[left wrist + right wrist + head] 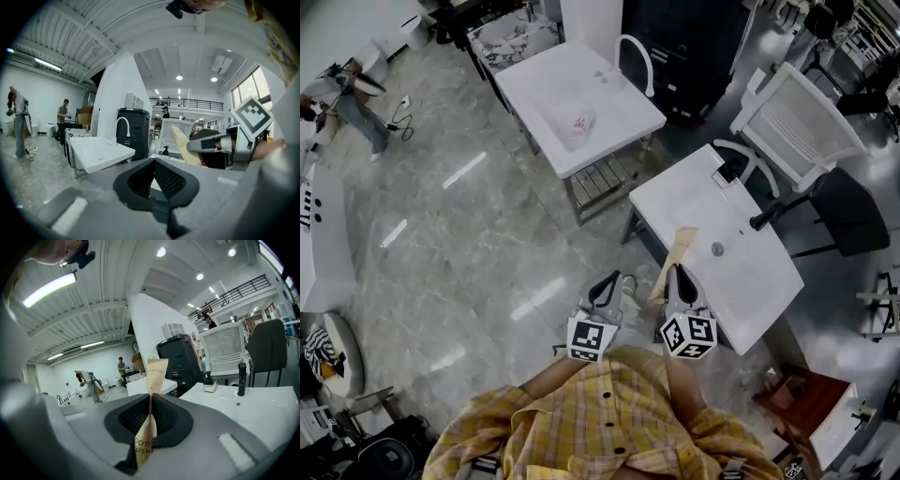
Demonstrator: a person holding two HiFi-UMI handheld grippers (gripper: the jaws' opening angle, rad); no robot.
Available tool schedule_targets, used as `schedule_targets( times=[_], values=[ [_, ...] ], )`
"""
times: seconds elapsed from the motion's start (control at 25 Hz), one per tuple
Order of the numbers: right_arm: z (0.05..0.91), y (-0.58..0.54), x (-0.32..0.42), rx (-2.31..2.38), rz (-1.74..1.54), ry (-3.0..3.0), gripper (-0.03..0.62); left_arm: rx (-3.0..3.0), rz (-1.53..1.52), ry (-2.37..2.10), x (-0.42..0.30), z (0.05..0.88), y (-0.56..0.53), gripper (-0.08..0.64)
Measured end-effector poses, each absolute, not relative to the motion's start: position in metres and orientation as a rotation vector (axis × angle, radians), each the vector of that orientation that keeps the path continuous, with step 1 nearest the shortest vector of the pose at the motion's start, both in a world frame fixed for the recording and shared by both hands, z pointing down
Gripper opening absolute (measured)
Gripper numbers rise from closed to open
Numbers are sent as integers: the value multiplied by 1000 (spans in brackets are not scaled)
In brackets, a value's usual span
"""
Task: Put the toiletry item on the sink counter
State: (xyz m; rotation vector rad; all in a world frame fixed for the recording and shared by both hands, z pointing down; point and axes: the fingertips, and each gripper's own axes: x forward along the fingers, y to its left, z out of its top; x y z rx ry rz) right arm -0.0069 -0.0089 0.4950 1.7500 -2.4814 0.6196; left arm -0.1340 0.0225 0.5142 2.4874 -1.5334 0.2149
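My right gripper is shut on a flat beige toothbrush packet, which sticks up past the jaws over the near edge of a white sink counter. In the right gripper view the packet stands upright, pinched between the black pads of that gripper. My left gripper hangs beside it over the floor, shut and holding nothing. The left gripper view shows the left gripper with its pads pressed together, and the right gripper with the packet off to its right.
The counter carries a black faucet, a drain hole and a small dispenser. A second white sink with a white curved faucet stands farther off. A white chair and a black chair stand behind the counter. People stand in the distance.
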Motion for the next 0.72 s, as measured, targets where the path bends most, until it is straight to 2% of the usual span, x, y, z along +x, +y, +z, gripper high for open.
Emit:
schedule_targets(
  times=[0.72],
  values=[
    [534, -147, 23, 1830, 870, -2430, 18, 2545, 328, -1464, -108, 528, -113, -2]
  ],
)
